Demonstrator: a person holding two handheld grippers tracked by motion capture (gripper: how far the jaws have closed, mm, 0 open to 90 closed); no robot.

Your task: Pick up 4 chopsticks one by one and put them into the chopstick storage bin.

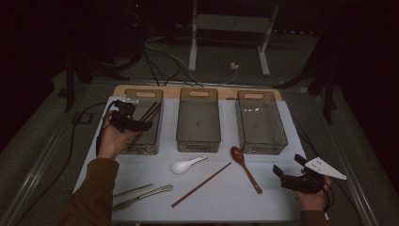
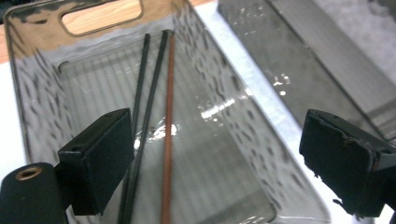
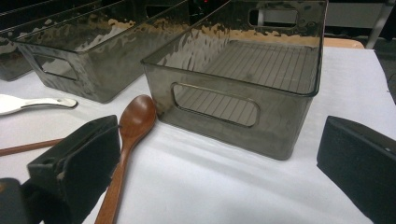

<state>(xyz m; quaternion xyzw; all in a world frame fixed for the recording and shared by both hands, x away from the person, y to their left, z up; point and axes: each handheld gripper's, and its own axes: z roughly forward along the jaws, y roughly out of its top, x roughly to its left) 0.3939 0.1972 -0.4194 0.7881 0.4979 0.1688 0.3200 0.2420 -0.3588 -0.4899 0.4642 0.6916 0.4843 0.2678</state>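
My left tongs (image 2: 219, 158) hang wide over the left bin (image 2: 42, 116), nothing gripped. A brown chopstick (image 2: 168, 135) lies in that bin beside two black ones (image 2: 144, 93). My right tongs (image 3: 219, 172) sit wide and empty near the bench (image 1: 221, 197) front, just beside the wooden spoon (image 3: 133, 126). Another brown chopstick (image 1: 201, 184) lies mid-bench.

Both grippers black, w/ blocky rectangular jaw pads. Left gripper (image 1: 141, 125): a black cable trails from it, and a brass-coloured screw insert sits in its body. Right gripper (image 1: 277, 171): grey three-cornered plate on top; pad edges look worn. Person's left sleeve (image 1: 91, 195) is brown.
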